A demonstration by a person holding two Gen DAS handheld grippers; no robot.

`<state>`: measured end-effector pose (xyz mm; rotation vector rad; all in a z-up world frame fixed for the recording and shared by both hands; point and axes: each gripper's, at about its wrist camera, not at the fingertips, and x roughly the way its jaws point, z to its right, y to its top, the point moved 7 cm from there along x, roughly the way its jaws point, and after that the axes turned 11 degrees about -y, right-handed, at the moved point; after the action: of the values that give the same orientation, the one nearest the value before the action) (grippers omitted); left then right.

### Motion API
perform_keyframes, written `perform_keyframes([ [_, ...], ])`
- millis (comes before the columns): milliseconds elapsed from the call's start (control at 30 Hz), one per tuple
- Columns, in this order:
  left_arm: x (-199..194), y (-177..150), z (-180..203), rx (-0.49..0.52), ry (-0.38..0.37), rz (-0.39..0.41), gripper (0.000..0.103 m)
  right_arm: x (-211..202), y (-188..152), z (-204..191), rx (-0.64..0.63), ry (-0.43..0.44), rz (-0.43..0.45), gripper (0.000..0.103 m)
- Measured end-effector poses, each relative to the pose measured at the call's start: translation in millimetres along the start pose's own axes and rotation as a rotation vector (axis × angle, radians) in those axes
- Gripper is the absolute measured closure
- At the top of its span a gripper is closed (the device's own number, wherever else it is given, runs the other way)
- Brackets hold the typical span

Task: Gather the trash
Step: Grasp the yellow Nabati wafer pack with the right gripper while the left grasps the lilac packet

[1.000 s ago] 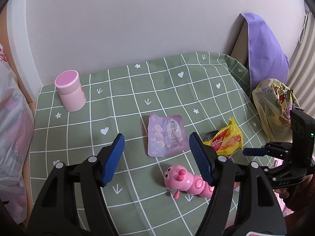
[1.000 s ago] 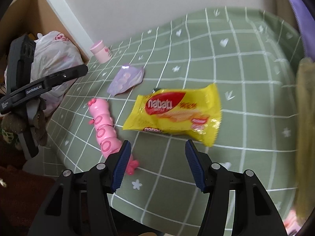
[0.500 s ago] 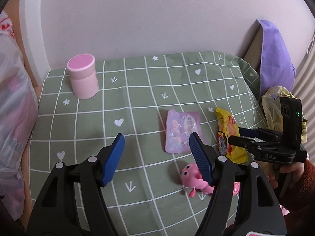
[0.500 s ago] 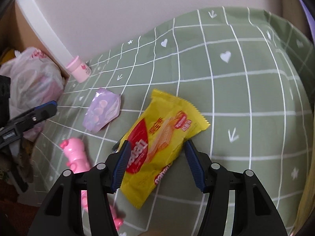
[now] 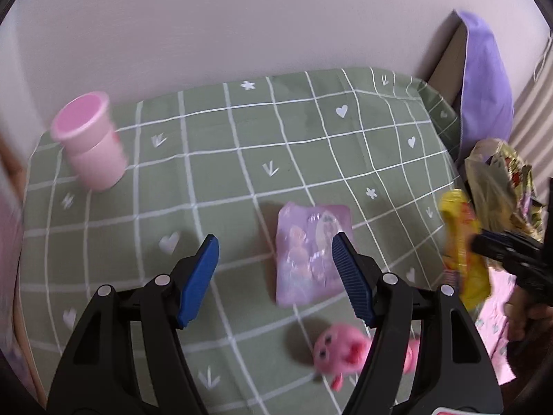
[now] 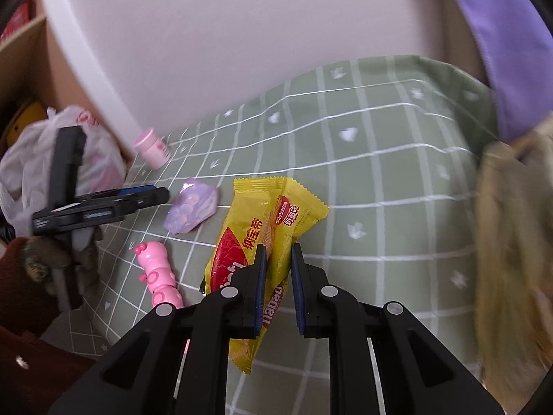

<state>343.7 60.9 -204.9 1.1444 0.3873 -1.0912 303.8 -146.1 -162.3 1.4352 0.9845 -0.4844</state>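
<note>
Green checked tabletop [image 5: 242,159] against pale wall. Right tool [image 6: 279,269] jaws just closed, now pinching yellow wafer wrapper [image 6: 255,228], lifted off cloth; a second ago it lay flat ahead of wide jaws. Left tool [image 5: 276,269] wide, empty, purple packet [image 5: 311,259] between its tips and below. Left view alone shows full trash bag [image 5: 497,180] at right; right view, white bag [image 6: 41,159].

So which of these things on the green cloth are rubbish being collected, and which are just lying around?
Part of the job:
yellow wafer wrapper, pinched in the right gripper
purple packet
trash bag

Probably just lying about:
pink caterpillar toy
pink cup
</note>
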Motion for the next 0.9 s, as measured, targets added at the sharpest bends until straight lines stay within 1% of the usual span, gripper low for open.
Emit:
perform_keyframes([
  [33,7,3,1,0.016,0.016,-0.018,0.039,-5,-3,5,0.011,-0.008,0.005,0.088],
  [133,23,11,5,0.069,0.110,-0.062,0.040,-18,-12,17,0.044,-0.036,0.015,0.088],
  [167,27,12,7,0.080,0.128,-0.077,0.046,-22,-14,21,0.052,-0.041,0.016,0.088],
  [200,31,12,10,0.084,0.118,-0.088,0.052,-25,-17,24,0.066,-0.048,0.017,0.088],
  [267,38,9,15,0.080,0.081,-0.120,0.078,-30,-21,28,0.083,-0.055,0.021,0.088],
  [300,38,8,17,0.079,0.070,-0.122,0.084,-34,-23,30,0.090,-0.060,0.025,0.088],
  [333,38,6,19,0.072,0.046,-0.117,0.093,-39,-25,33,0.093,-0.064,0.029,0.088],
  [433,28,7,23,0.045,0.006,-0.081,0.101,-52,-28,34,0.094,-0.079,0.051,0.088],
  [567,-6,15,43,0.052,-0.033,0.018,0.102,-74,-26,35,0.091,-0.103,0.096,0.088],
  [667,-33,29,61,0.056,-0.079,0.095,0.102,-87,-21,38,0.092,-0.116,0.127,0.088],
  [800,-66,54,103,0.115,-0.139,0.189,0.102,-112,-12,39,0.076,-0.144,0.188,0.088],
  [900,-95,81,146,0.192,-0.210,0.271,0.102,-138,-2,43,0.051,-0.191,0.250,0.088],
])
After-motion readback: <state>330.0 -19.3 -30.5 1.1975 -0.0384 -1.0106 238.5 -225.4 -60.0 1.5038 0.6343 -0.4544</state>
